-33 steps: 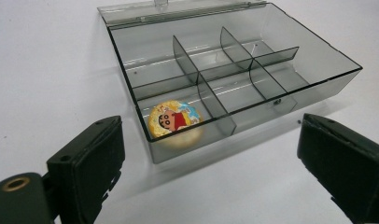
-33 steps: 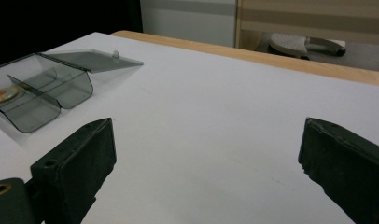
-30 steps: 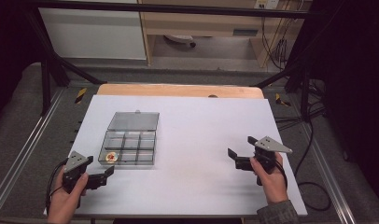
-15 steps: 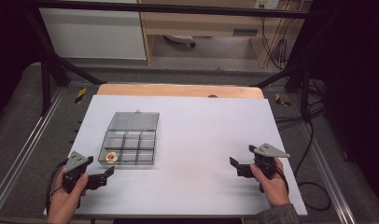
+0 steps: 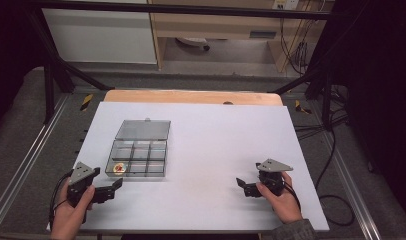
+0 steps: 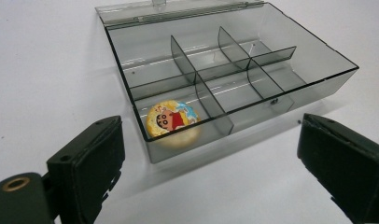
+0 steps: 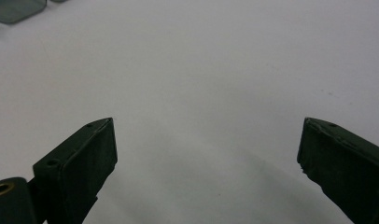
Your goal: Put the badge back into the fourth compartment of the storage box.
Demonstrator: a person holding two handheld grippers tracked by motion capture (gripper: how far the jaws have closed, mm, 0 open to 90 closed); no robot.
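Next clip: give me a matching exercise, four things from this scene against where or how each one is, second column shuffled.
Things:
1. round cartoon badge
2. box lid
3. left tool
4. right tool

States:
A. folded back flat on the table behind the box
B. open, empty, near the compartment box
C. in the box's near-left compartment
D. open, empty, over bare white table

Pairs: 1-C, 2-A, 3-B, 4-D

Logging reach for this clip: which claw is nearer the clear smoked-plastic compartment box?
Left. The left claw sits just in front of the clear smoked-plastic compartment box's near-left corner; the right claw is far off across the white table.
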